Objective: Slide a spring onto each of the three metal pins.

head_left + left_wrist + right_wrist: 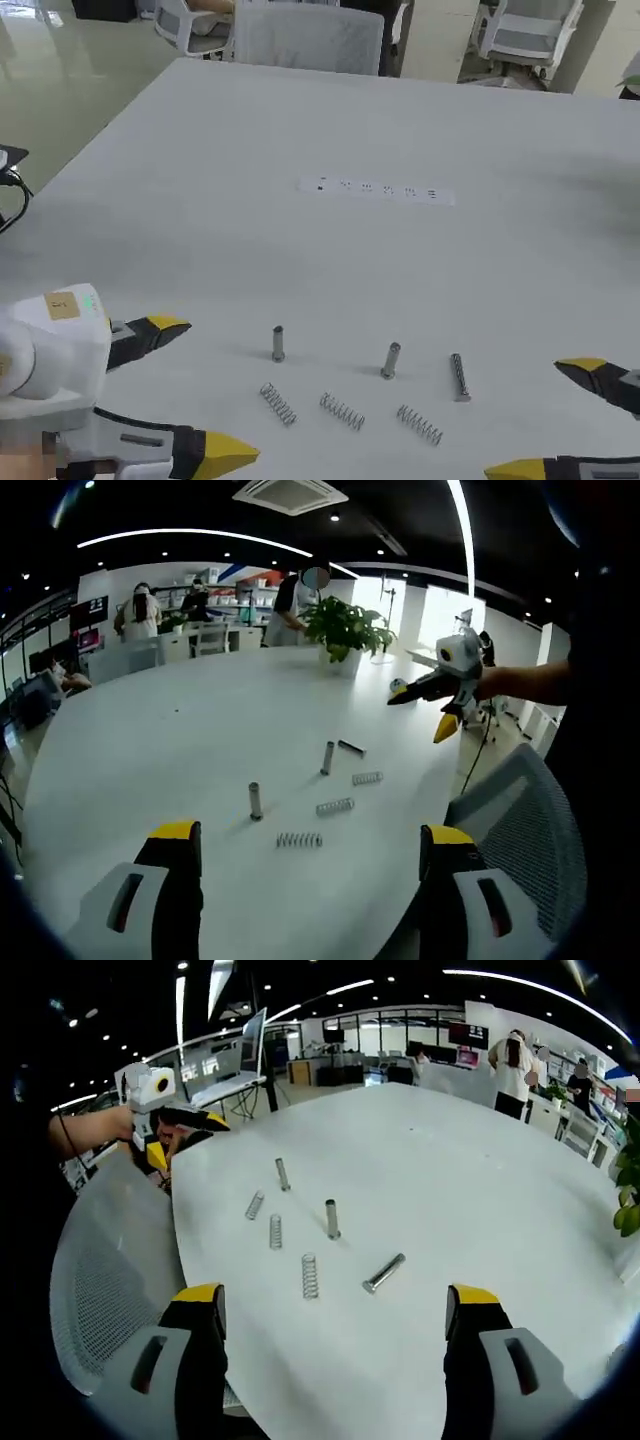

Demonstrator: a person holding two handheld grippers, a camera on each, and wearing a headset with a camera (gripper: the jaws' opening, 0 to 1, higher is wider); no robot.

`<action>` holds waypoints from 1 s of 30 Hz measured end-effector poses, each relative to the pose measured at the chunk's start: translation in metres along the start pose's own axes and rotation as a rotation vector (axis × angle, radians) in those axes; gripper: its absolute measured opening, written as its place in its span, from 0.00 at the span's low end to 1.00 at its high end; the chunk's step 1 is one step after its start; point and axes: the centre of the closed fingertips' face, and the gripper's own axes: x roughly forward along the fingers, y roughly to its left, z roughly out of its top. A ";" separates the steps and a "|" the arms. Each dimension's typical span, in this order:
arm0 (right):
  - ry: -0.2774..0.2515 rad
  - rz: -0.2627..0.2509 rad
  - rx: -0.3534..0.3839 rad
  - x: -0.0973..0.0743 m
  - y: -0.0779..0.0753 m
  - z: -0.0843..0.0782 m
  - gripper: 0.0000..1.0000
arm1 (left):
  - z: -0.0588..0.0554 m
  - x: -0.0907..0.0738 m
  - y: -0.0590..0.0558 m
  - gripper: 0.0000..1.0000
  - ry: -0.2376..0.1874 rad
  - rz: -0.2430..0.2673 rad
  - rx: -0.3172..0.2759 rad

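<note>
Three metal pins stand in a row on the white table (pixel 330 260). The left pin (pixel 278 343) and the middle pin (pixel 390 361) are upright, while the right pin (pixel 459 377) lies flat. Three loose springs (pixel 278 403), (pixel 341 411), (pixel 419 424) lie just in front of them. My left gripper (pixel 205 390) is open at the near left, apart from everything. My right gripper (pixel 545 418) is open at the near right. In the left gripper view the pins (pixel 255 800), (pixel 327 757), (pixel 351 747) and springs (pixel 299 839) lie ahead of the open jaws. In the right gripper view the lying pin (pixel 384 1272) and a spring (pixel 309 1275) are nearest.
A flush power strip (pixel 375 189) sits in the table's middle. Office chairs (pixel 305 38) stand at the far edge. A grey mesh chair (pixel 110 1270) is at the near edge. A potted plant (pixel 345 627) stands at one end of the table, with people beyond.
</note>
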 end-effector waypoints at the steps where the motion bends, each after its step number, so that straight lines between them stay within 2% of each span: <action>1: 0.002 0.002 -0.001 0.000 0.001 0.000 0.94 | 0.000 0.000 -0.001 0.86 0.002 -0.006 -0.001; 4: 0.008 0.004 -0.004 0.001 0.001 -0.001 0.94 | -0.002 0.001 -0.006 0.85 0.009 -0.017 0.003; 6: 0.014 0.006 -0.011 0.001 0.002 -0.002 0.94 | -0.002 0.001 -0.002 0.89 0.004 0.004 0.009; 14: 0.015 0.001 -0.017 0.001 0.001 -0.004 0.93 | -0.005 0.000 0.000 0.86 0.013 0.002 -0.001; 23: 0.010 -0.002 -0.008 0.000 0.002 -0.003 0.92 | -0.005 0.000 0.005 0.90 0.005 0.019 -0.010; 30: 0.005 0.001 -0.007 0.000 0.004 -0.002 0.92 | 0.002 0.001 0.003 0.96 -0.029 -0.008 0.024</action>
